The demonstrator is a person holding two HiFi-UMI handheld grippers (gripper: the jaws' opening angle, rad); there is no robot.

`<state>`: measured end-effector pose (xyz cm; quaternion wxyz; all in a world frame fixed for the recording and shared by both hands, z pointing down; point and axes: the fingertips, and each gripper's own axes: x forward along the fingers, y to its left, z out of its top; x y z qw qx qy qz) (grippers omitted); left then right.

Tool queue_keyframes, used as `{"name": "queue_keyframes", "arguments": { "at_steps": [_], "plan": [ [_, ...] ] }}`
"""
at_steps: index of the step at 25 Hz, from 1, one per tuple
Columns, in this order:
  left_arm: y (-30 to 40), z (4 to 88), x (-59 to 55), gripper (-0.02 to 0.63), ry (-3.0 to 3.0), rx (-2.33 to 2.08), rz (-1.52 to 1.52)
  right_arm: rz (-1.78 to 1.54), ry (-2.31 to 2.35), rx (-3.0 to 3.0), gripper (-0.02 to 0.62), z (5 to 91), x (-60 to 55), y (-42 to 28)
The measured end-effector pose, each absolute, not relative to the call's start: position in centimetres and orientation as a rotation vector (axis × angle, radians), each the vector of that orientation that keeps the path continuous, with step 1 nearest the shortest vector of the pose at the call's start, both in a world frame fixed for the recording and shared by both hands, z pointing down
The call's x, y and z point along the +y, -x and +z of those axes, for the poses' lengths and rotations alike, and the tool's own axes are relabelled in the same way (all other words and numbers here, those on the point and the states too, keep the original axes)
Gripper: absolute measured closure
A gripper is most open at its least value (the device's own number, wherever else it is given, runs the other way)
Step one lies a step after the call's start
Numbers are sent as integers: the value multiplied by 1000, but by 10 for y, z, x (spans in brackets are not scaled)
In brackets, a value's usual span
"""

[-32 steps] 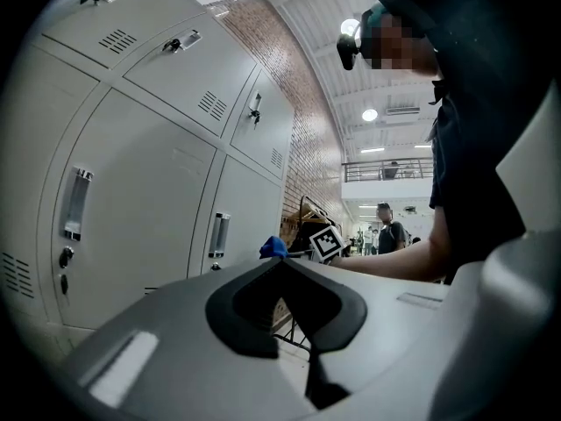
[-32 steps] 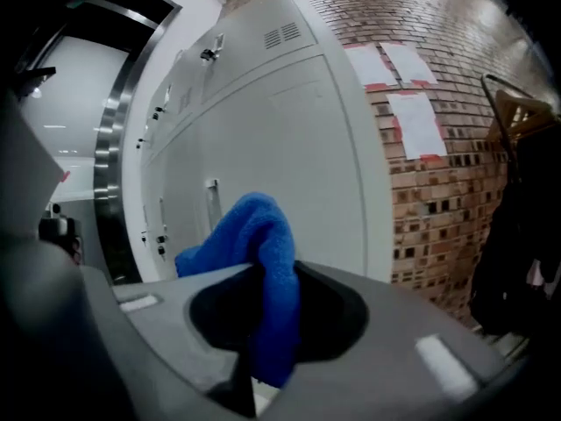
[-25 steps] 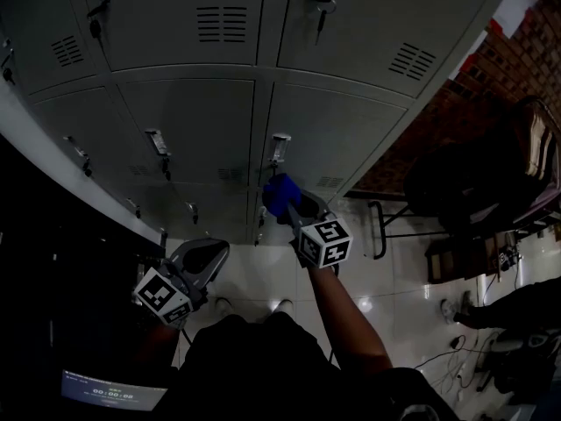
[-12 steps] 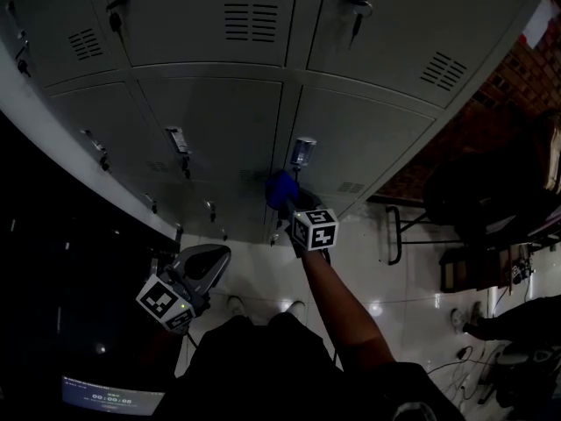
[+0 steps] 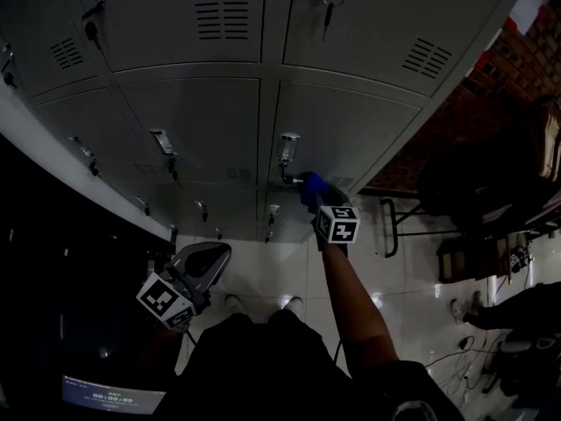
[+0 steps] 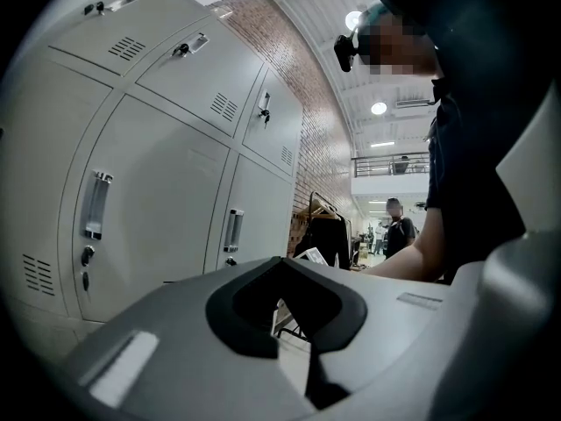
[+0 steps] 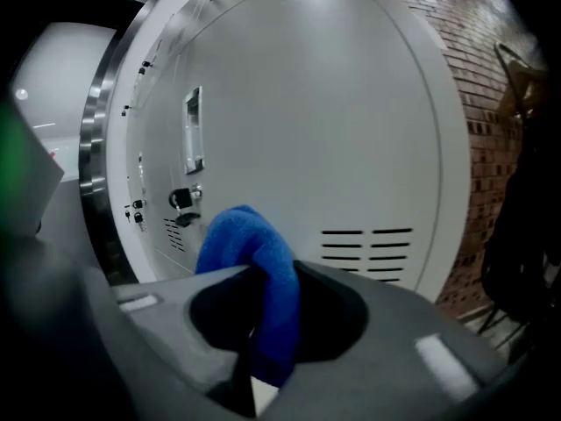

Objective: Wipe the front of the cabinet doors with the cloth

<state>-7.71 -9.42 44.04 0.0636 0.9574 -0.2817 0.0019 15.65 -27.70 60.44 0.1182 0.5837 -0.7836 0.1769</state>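
My right tool (image 5: 320,202) clamped tight on blue cloth (image 5: 312,186). Second ago cloth sat just below door handle (image 5: 287,147); now swept right of it, against cabinet door (image 5: 351,130). Wiping stroke likely mid-pass, areas above handle probably untouched. Left tool (image 5: 200,261) closed, empty, idle well below-left of handle.

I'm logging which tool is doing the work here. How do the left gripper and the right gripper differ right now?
The right gripper has its jaws shut on a blue terry cloth; the left gripper has its jaws together on nothing. The right gripper is stretched out toward a grey metal cabinet door; the left gripper hangs low by the person's body, away from the doors. Both carry a cube with square markers.
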Motion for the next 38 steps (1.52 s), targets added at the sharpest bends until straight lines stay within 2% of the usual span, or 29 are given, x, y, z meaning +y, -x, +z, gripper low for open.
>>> {"name": "queue_keyframes", "arguments": {
  "at_steps": [8, 14, 19, 26, 31, 38],
  "plan": [
    [50, 438, -92, 604, -2910, -778, -2, 535, -1897, -2123, 526, 607, -264, -262],
    [38, 439, -90, 604, -2918, -754, 1, 525, -1913, -2129, 528, 603, -255, -282],
    [40, 439, -94, 604, -2918, -767, 2, 448, -1799, -2328, 528, 573, -235, -245],
    [40, 432, -101, 604, -2939, -757, -15, 159, -1379, -2686, 526, 489, -169, -141],
    [34, 428, -100, 604, -2955, -729, -42, 122, -1160, -2856, 526, 441, -111, -78],
    [26, 432, -94, 604, -2962, -680, -39, 150, -1070, -2903, 526, 433, -79, -48]
  ]
}}
